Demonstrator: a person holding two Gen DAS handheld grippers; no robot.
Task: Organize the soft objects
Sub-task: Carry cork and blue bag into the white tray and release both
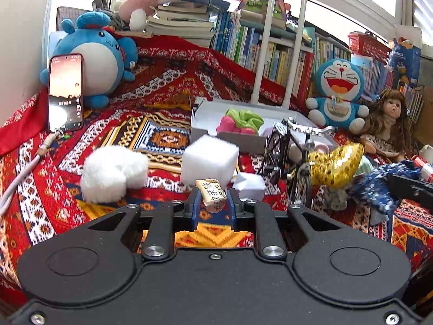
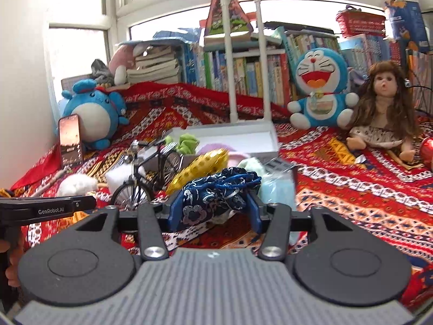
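My left gripper [image 1: 213, 201] is shut on a small cream packet [image 1: 212, 193] printed with black characters, held just above the patterned blanket. My right gripper [image 2: 215, 210] is shut on a dark blue brocade drawstring pouch [image 2: 213, 197], which also shows at the right of the left wrist view [image 1: 379, 187]. Behind them stands a white box [image 1: 205, 108] holding green and pink soft pieces [image 1: 240, 122]. In front of the box lie a white fluffy ball [image 1: 111, 173], a white foam cube [image 1: 208, 159] and a gold sequin pouch [image 1: 335, 162].
A black model bicycle [image 1: 286, 157] stands between the cube and the gold pouch. A phone [image 1: 65, 92] leans on a blue plush [image 1: 97, 54] at the left. A Doraemon plush [image 1: 338, 92], a doll [image 1: 387, 119] and rows of books [image 1: 270, 54] line the back.
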